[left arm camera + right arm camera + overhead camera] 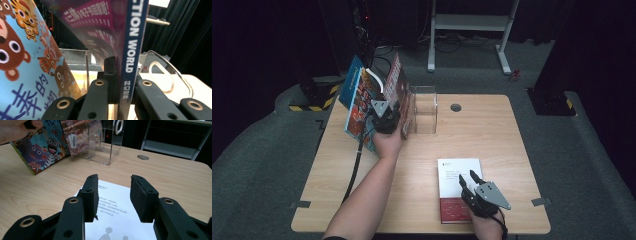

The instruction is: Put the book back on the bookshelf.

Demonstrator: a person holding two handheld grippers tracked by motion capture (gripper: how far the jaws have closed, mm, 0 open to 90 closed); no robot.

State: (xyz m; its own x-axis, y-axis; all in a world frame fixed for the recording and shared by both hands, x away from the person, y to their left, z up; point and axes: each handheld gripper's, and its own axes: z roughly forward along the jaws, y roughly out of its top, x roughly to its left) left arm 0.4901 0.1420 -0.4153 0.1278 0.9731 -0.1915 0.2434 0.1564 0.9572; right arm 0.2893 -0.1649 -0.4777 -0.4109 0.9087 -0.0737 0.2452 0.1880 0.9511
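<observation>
A: How far along does this look?

B: Partway, I'd judge. The left tool (388,116) is clamped on the spine of a magazine (398,92), holding it upright by the far left corner of the desk (492,130), right against the clear acrylic stand (424,109). It looks to be going into that stand, but I can't tell whether its lower edge is inside yet.

A: And the other books?

B: A picture book (358,102) with cartoon animals on a blue cover leans just left of the magazine, tilted, its lower edge on the desk. Whether it is in the stand or only propped beside it, I can't say. A white book (457,182) with a dark red band along its near edge lies flat by the near right edge of the desk, untouched, so that one is left to do.

A: What is the right tool doing?

B: The right tool (113,195) hovers over the white book with its jaws apart, nothing between them.

A: How does the magazine look up close?

B: Thin and glossy. In the left gripper view the spine (131,45) is dark blue with white letters ending in "WORLD" and Chinese characters below, and the cover bows away to the left, so I'd expect it to flex.
</observation>
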